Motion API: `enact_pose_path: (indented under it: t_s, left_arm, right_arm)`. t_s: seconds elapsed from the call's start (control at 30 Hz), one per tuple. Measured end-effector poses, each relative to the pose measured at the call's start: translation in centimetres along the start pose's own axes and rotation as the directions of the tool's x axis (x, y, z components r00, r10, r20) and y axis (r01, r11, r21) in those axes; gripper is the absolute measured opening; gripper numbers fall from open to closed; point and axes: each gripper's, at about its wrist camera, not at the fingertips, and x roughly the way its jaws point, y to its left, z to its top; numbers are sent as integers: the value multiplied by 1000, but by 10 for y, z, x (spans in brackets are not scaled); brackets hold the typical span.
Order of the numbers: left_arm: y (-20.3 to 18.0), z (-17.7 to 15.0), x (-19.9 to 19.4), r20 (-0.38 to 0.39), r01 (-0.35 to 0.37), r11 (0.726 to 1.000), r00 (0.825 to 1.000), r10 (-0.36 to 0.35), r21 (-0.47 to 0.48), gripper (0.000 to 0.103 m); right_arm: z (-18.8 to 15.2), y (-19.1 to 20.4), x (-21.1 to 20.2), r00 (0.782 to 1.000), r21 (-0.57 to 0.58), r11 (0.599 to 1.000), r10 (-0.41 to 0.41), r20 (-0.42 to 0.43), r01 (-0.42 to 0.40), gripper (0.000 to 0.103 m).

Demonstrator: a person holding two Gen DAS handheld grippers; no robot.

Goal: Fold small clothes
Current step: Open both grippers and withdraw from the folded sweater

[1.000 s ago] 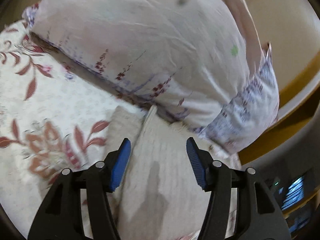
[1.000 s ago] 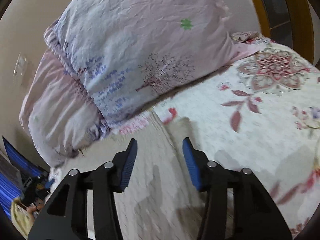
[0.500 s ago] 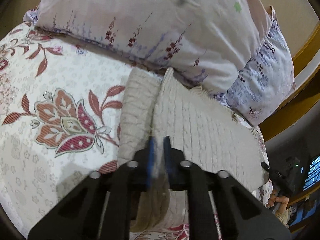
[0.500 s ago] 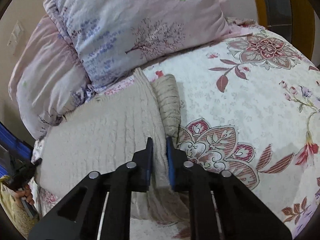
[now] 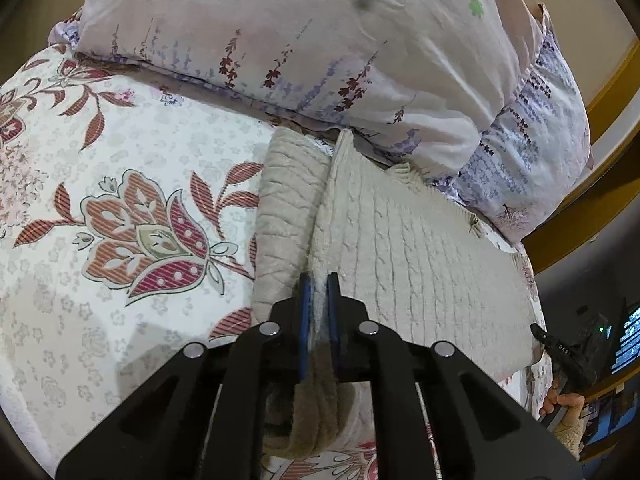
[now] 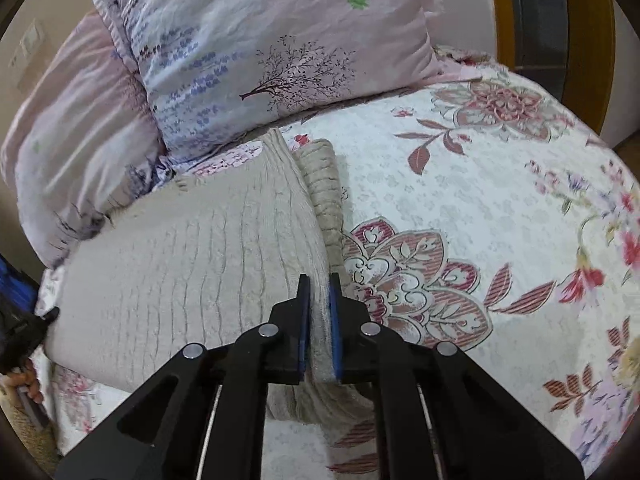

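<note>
Pillows crowding sweater on floral bedspread. Left gripper and right gripper both pinched tight on knit folds.

What we cannot make out around the cream knit

We lose the near hem of the sweater under the black gripper bodies in both views. Its far edge slips beneath the pillow. A hand at the right edge is cut off, the dark object it grips unclear. The bedspread runs past every frame edge.
</note>
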Motion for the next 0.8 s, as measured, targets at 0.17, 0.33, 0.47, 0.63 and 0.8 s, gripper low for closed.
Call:
enact_pose_path:
  t_s: [0.17,0.33,0.47,0.63,0.8]
  left_arm:
    - [-10,2,-17,71,-11,1000,997,10,19,39]
    - [-43,0,-25,143,-6,993,990,-11,117,57]
    - [-57,-6,-4,83,1,988,996,-14,156,59]
    - [-57,-16,16,36,-39,982,999,33,184,60]
    - [-39,-4,-3,79,34,998,996,-39,58,71]
  right_arm:
    - [8,21,-17,996,-68,997,-32,87,38,24]
    - [10,65,-10,995,-201,979,59,77,-43,40]
    - [3,99,12,997,-284,956,80,16,-72,40]
    - [-8,119,32,1000,-365,931,4,-22,-12,42]
    - [1,132,24,995,-320,943,96,-12,-94,44]
